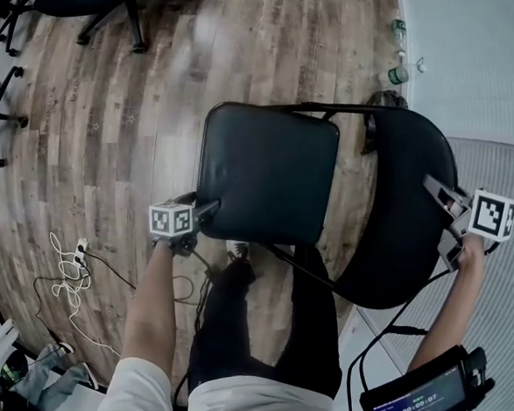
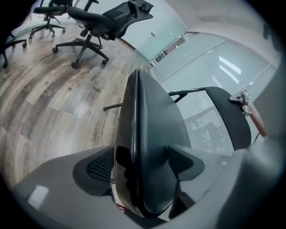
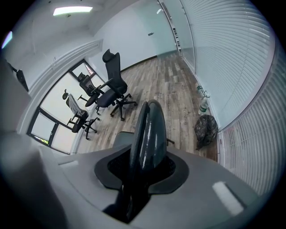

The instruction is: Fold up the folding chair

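Note:
The folding chair stands open on the wood floor, its black seat (image 1: 268, 173) in the middle of the head view and its black backrest (image 1: 406, 207) to the right. My left gripper (image 1: 206, 209) is at the seat's front left corner. In the left gripper view the seat's edge (image 2: 143, 134) runs between the wide-spread jaws of that gripper (image 2: 143, 165), which stands open around it. My right gripper (image 1: 447, 222) is on the backrest's top edge. In the right gripper view the pads of this gripper (image 3: 142, 172) hug the thin backrest edge (image 3: 149, 134), shut on it.
Black office chairs (image 1: 94, 9) stand at the far left, and more show as office chairs (image 3: 111, 89) by the windows. White cables (image 1: 69, 275) lie on the floor to the left. Bottles (image 1: 397, 74) and a dark bag (image 3: 205, 129) sit by the blinds at the right.

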Demonstrator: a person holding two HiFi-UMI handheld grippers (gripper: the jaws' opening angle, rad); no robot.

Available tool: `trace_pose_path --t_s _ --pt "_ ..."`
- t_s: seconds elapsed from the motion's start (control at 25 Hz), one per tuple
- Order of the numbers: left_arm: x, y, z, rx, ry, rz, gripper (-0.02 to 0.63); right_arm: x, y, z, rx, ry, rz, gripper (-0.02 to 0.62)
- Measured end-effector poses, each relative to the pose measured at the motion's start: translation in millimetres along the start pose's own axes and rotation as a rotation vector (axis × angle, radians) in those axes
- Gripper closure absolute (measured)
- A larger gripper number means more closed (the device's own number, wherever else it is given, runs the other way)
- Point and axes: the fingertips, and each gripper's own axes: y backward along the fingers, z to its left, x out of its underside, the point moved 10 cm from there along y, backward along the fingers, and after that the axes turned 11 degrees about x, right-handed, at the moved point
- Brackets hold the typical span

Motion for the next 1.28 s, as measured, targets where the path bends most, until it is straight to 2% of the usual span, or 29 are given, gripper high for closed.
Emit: trace_pose_path --t_s 0.44,0.52,0.6,0.64,0.72,0.8,1.28 --pt "0.4 -14.2 20.2 0.259 0.140 0.014 0.227 -0.2 5.7 -4.0 0.056 -0.009 0.004 0.520" --pt "-0.3 -15.3 20.1 0.282 0.137 0.016 0.232 -0.3 3.4 0.1 -0.005 -0.020 -0.001 0.518" --pt "-1.0 -15.8 18.9 0.289 0.127 0.017 0.238 -1.0 0.9 4.3 -0.067 -0.027 -0.008 0.517" --pt "-0.5 -15.9 18.4 0.290 0.122 0.015 0.241 -0.7 1.8 3.2 -0.046 -0.027 -0.006 0.515" --pt "1.7 -15.1 18.1 0.291 0.115 0.012 0.245 0.8 4.2 -3.5 0.055 -0.022 0.008 0.511" --pt "1.5 -13.9 18.0 0.295 0.112 0.014 0.253 0.6 3.2 -6.7 0.081 -0.017 0.014 0.509" --pt "2.0 -10.9 1.9 0.236 0.114 0.015 0.261 -7.5 7.9 -1.6 0.026 -0.036 0.027 0.511"
